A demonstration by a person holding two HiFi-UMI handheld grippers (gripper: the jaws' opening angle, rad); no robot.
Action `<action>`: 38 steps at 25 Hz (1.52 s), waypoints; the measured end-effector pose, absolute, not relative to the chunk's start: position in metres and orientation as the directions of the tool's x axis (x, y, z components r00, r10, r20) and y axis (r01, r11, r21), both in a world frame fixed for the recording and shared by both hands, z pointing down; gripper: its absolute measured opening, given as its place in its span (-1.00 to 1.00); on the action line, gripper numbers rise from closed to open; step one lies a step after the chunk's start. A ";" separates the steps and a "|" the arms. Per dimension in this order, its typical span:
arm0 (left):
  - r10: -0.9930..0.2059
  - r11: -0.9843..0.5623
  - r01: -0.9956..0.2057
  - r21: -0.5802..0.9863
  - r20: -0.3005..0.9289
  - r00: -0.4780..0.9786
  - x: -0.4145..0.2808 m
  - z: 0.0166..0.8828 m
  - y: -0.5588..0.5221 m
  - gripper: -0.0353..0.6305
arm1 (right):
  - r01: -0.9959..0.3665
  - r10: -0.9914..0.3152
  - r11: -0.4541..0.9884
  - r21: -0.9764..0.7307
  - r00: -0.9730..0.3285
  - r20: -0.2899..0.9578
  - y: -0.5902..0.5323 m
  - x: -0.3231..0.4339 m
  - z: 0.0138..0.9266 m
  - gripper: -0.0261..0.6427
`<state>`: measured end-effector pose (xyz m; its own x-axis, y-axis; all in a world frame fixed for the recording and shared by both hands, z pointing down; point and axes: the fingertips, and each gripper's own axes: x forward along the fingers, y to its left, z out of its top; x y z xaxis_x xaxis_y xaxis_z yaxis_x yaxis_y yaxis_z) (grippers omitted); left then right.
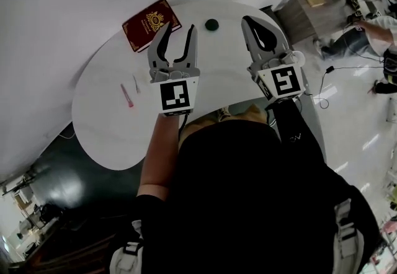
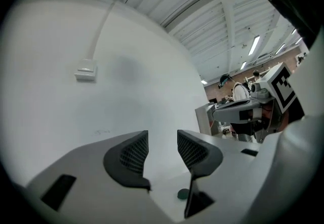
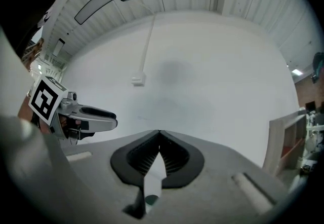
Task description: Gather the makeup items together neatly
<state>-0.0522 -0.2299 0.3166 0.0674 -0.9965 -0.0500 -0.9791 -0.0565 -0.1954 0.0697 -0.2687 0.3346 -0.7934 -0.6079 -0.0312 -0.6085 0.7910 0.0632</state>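
On the white oval table [image 1: 105,124], a dark red case with a gold crest [image 1: 151,23] lies at the far left. A small dark green round item [image 1: 212,24] rests near the far edge and shows low in both gripper views [image 2: 182,194] [image 3: 151,199]. A pink stick [image 1: 126,95] and a thin pale stick [image 1: 137,84] lie at the left. My left gripper [image 1: 180,26] [image 2: 162,149] hovers open and empty between the case and the round item. My right gripper [image 1: 248,20] [image 3: 160,136] is shut on nothing, just right of the round item.
A white wall with a cable and a small box [image 2: 85,73] rises right behind the table. To the right stand a wooden shelf unit [image 1: 316,0] and cables on the shiny floor [image 1: 322,90]. A person [image 1: 378,28] is far right.
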 end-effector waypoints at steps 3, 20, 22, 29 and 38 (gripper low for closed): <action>-0.990 -0.142 -0.958 -0.248 0.026 0.140 -0.038 0.331 -0.240 -0.42 | -0.620 -0.620 0.781 0.073 -0.784 -0.017 -0.272 0.077 0.337 -0.91; -0.683 -0.670 -0.554 -0.494 0.703 0.199 -0.016 0.550 -0.306 -0.53 | -0.718 -0.720 0.694 0.049 -0.691 0.068 -0.273 0.133 0.371 -0.91; -0.639 -0.717 -0.494 -0.492 0.747 0.185 -0.015 0.577 -0.313 -0.53 | -0.742 -0.742 0.669 0.045 -0.664 0.096 -0.274 0.145 0.379 -0.91; -0.520 -0.807 -0.370 -0.460 0.851 0.077 -0.024 0.646 -0.332 -0.53 | -0.810 -0.803 0.585 0.034 -0.573 0.166 -0.277 0.196 0.411 -0.91; -0.509 -0.807 -0.362 -0.467 0.860 0.026 -0.021 0.660 -0.340 -0.83 | -0.842 -0.832 0.539 0.011 -0.530 0.163 -0.288 0.214 0.413 -0.91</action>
<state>-0.0206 -0.3402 0.6605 0.0256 -0.5091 0.8603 -0.3624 -0.8068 -0.4666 0.2143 -0.2877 0.4126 -0.5301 -0.8321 0.1629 -0.8424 0.5388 0.0113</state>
